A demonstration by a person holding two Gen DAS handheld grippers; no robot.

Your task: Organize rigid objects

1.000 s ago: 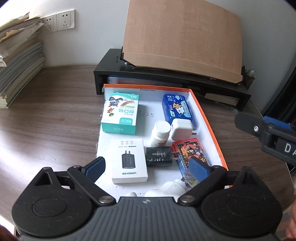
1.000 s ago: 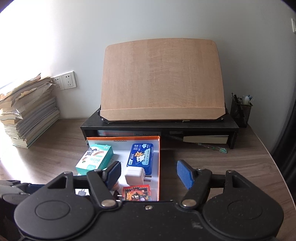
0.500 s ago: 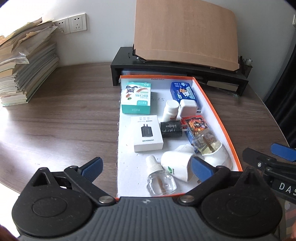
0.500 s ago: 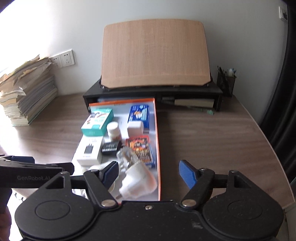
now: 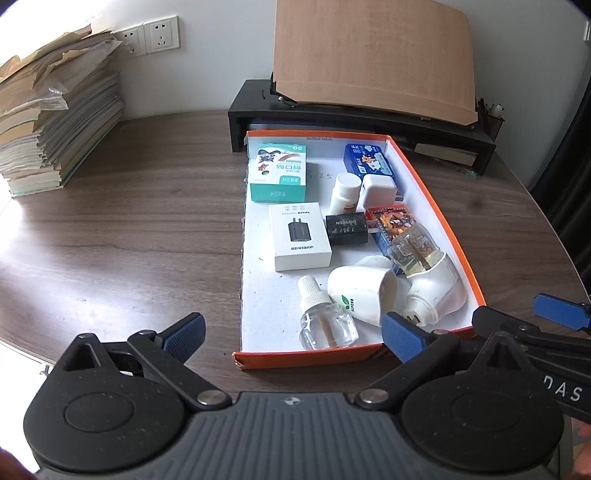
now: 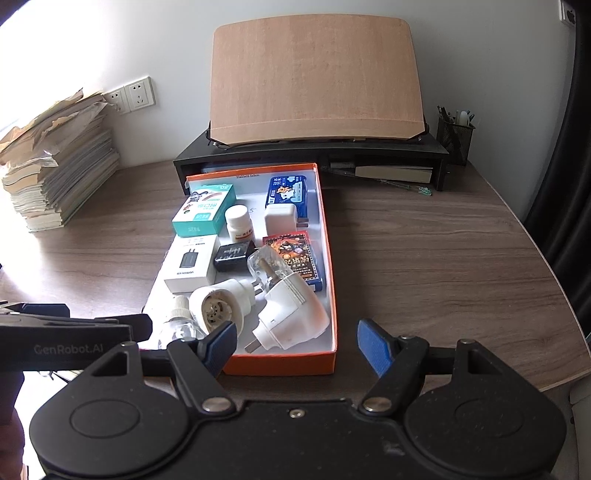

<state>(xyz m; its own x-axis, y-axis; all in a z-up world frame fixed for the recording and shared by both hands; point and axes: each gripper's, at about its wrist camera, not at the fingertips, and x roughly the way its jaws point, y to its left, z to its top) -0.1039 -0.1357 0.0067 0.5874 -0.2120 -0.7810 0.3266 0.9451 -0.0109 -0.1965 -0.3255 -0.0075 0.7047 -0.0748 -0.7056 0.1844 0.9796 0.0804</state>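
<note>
An orange box lid (image 5: pixel 436 199) (image 6: pixel 327 236) lies on the dark wooden desk and holds several small items: a teal box (image 5: pixel 279 173), a white charger box (image 5: pixel 300 236), a black charger (image 5: pixel 347 229), a white pill bottle (image 5: pixel 345 192), a white adapter (image 5: pixel 378 189), a blue tin (image 5: pixel 367 162), a card pack (image 5: pixel 391 221), two white plug-in vaporisers (image 5: pixel 360 293) (image 6: pixel 291 314) and a clear refill bottle (image 5: pixel 321 317). My left gripper (image 5: pixel 291 338) is open and empty before the lid's near edge. My right gripper (image 6: pixel 301 347) is open and empty, just right of the left one.
A black monitor riser (image 6: pixel 310 155) with a tilted wooden board (image 6: pixel 316 77) stands behind the lid. A tall stack of papers (image 5: pixel 55 122) sits at the far left. A mesh pen holder (image 6: pixel 455 136) stands at the back right. Wall sockets (image 5: pixel 160 35) are behind the papers.
Both grippers have pulled back toward me and away from the lid, so its whole contents and near edge now show. Both stayed open and empty.
</note>
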